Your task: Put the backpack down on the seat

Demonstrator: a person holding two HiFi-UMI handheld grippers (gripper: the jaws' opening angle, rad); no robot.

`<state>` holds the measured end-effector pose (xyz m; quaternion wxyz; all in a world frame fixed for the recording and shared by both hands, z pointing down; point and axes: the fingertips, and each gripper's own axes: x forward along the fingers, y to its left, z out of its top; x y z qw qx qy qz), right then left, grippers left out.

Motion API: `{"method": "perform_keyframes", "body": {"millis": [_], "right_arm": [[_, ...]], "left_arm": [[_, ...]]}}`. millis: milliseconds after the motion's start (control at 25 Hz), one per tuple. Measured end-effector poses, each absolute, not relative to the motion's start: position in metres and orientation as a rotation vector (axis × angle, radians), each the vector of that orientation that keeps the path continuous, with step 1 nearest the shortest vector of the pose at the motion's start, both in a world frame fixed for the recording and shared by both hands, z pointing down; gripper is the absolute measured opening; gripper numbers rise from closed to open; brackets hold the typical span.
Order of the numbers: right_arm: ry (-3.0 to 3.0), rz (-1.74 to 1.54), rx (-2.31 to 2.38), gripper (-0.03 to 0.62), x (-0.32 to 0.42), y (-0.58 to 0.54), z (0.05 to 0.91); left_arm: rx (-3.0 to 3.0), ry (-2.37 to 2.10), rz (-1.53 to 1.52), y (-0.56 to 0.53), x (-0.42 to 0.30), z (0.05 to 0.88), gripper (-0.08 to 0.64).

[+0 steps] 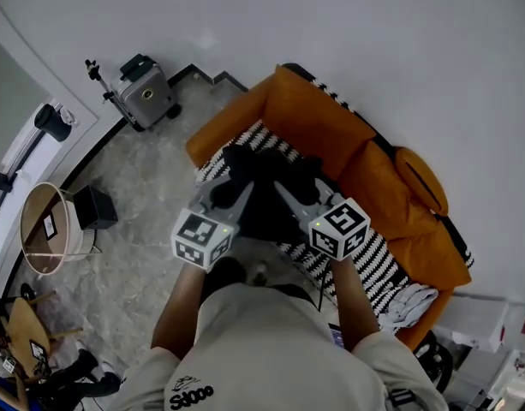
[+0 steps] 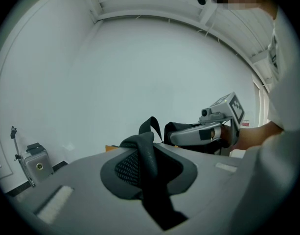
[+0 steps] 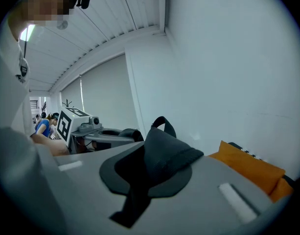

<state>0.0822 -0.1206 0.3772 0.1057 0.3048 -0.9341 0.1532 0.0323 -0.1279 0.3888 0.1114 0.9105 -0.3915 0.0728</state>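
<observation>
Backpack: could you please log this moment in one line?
left gripper: shut on backpack | right gripper: shut on backpack | backpack: over sofa seat

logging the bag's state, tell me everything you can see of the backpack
The backpack is black soft fabric, held in front of the person over the striped seat cover of the orange sofa. The left gripper is shut on a mesh-padded strap; the right gripper on a fold of its cloth. A webbing loop stands up on top. Whether it touches the seat can't be told.
</observation>
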Motion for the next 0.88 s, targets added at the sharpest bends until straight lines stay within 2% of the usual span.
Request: {"method": "perform_keyframes", "body": {"millis": [880], "right_arm": [[-2.623,0.730,1.043,0.018,0.043,-0.276,0.459]], "left_arm": [[2.623,-0.876,0.313,-0.289,-0.005,0.472,0.061]]}}
